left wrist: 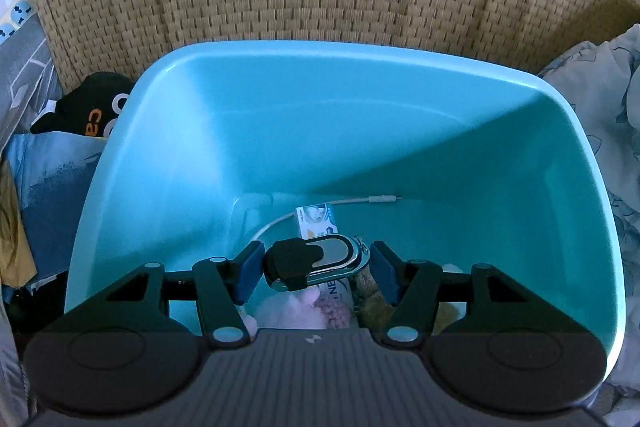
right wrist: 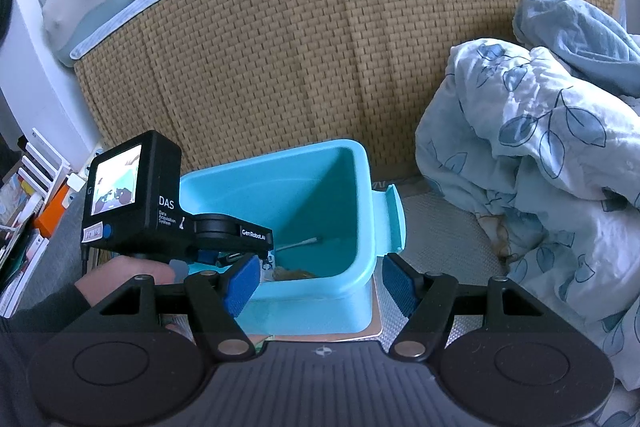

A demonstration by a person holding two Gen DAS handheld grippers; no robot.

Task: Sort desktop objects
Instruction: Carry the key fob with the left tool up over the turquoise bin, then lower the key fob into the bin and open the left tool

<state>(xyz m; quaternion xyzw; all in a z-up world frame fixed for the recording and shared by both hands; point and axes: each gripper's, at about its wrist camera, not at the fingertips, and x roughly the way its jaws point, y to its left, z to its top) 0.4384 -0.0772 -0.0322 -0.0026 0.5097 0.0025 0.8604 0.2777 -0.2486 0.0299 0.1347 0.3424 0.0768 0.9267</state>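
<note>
The left gripper [left wrist: 316,263] is over the blue bin [left wrist: 400,115], pointing down into it, and its jaws are pinching a shiny nail clipper [left wrist: 316,261] with a black end. The clipper lies sideways between the two blue pads, well below the bin's rim and near the front wall. Under it, on the bin floor, lie a white cable [left wrist: 348,203], a small card [left wrist: 317,221] and some more small things that are too hidden to name. The back and sides of the bin are bare, so there is lots of open room there. The bin's rim curves all round the gripper and does not touch it. The right gripper [right wrist: 316,285] is in front of the bin, near the front right corner. Its jaws are spread with nothing between them. They do not seem to touch the bin. A hand [right wrist: 120,275] holds the left gripper's black handle at the bin's left side. The bin sits on a thin flat board [right wrist: 374,323] on a bed with a woven mat [right wrist: 320,67]. A crumpled blanket [right wrist: 540,167] with blue leaves lies close on the right.
</note>
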